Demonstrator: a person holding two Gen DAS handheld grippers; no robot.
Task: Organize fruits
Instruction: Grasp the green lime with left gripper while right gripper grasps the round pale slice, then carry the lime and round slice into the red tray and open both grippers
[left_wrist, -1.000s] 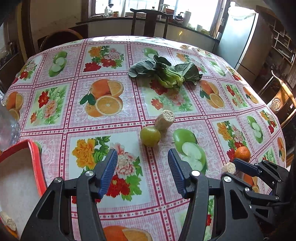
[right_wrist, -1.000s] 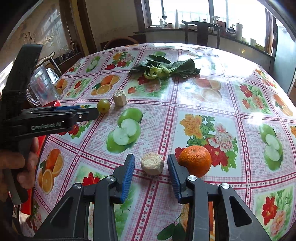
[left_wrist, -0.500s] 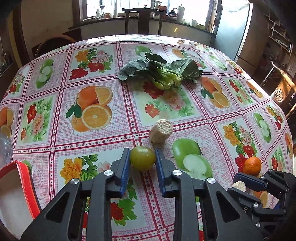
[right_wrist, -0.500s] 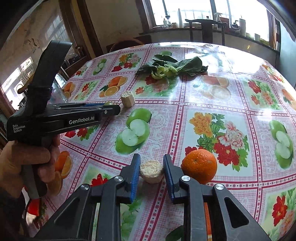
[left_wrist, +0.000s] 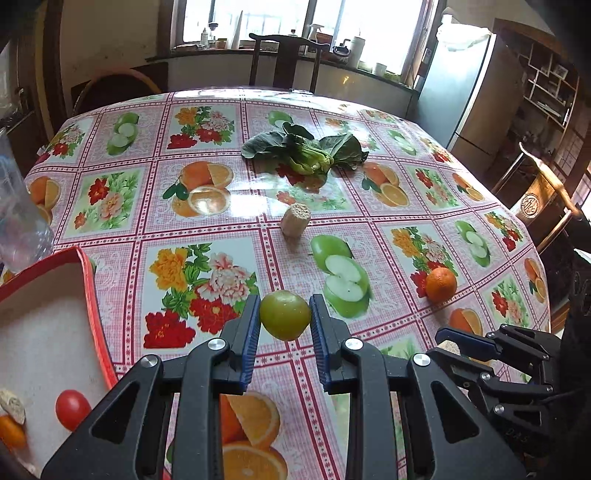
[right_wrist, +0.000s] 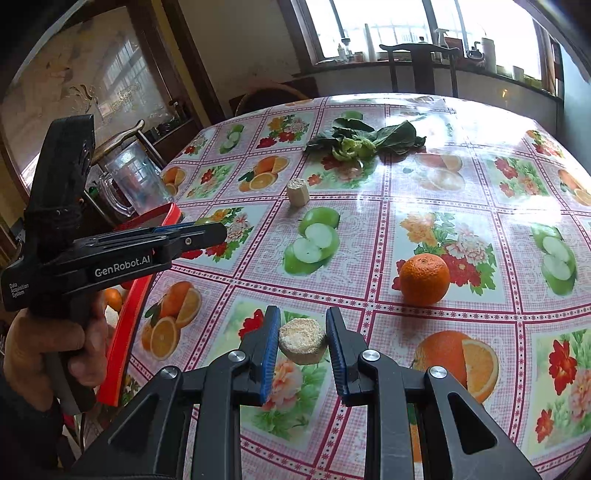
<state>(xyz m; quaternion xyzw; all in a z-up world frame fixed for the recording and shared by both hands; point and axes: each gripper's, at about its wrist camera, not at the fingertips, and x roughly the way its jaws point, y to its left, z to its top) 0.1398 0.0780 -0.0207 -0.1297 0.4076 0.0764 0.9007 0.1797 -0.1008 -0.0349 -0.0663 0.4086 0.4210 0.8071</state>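
Green fruit (left_wrist: 284, 314) is pinched between the left gripper (left_wrist: 283, 325) pads, raised off the tablecloth, presumably for transfer to the red-rimmed tray (left_wrist: 96, 306) at its left. A corn-cob piece (right_wrist: 302, 341) is clamped likewise by the right gripper (right_wrist: 302, 345); an orange (right_wrist: 424, 279) lies ahead, to its right.

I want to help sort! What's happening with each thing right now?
Left gripper: shut on green fruit, lifted.
Right gripper: shut on corn piece.
Orange: loose on table.
Second corn piece: upright on table.
Greens: lying flat.
Red tray: holds a tomato.
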